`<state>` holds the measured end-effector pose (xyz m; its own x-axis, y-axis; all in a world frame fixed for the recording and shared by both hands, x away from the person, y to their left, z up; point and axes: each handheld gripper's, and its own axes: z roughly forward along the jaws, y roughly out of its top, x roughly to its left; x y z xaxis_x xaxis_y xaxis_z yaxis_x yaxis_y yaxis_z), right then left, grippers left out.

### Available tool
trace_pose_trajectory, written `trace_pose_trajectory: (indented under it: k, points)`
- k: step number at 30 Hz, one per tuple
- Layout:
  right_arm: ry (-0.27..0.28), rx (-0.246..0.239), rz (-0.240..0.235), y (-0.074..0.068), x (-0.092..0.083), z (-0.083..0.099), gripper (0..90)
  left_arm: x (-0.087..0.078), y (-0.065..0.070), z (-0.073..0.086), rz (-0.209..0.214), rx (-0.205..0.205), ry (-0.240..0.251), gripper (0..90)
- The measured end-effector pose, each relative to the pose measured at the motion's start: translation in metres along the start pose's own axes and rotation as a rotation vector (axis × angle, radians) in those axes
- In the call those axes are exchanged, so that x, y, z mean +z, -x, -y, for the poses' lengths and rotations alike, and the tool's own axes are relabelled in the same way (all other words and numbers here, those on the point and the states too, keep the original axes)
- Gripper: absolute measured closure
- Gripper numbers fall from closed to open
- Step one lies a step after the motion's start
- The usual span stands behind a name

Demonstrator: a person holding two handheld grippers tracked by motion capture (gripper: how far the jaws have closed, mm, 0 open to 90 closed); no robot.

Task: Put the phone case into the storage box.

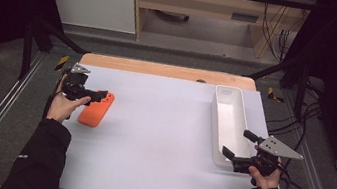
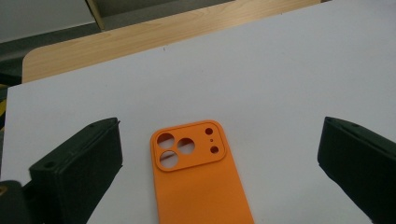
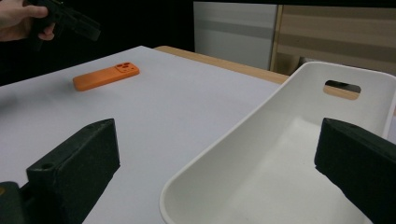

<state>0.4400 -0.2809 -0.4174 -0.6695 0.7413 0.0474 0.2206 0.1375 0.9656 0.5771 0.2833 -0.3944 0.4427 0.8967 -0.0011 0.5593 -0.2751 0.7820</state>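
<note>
Orange phone case (image 1: 96, 108) flat on the white table (image 1: 158, 148), camera-cutout side up, at about 9 o'clock of the tabletop. Not gripped, not lifted. Left gripper (image 2: 219, 154) poised just above and around its near end, jaws spread wide with the case (image 2: 196, 179) lying between them, no pad touching as far as visible. Reads as the approach before a first grasp.

Out toward 3 o'clock: long white bin (image 1: 228, 123), well apart from the case, nothing visible inside. Right gripper (image 1: 239, 150) at the bin's near end, jaws wide apart, apparently straddling the rim (image 3: 224, 144); contact impossible to confirm. Probably there to steady it.

Judged progress: early. Nothing picked up, nothing delivered. Left to do: close on case, lift, carry across, likely drop in bin.
</note>
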Motion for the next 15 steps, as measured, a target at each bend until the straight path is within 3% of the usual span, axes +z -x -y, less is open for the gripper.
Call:
trace_pose_trajectory:
  k: [4, 15]
  points:
    - [0.001, 0.000, -0.001, 0.000, 0.000, 0.000, 0.3, 0.003, 0.001, 0.001, 0.000, 0.010, -0.011, 0.0]
    - [-0.002, -0.001, -0.001, 0.000, 0.001, 0.000, 0.3, 0.018, 0.001, 0.011, 0.009, -0.012, -0.037, 0.0]
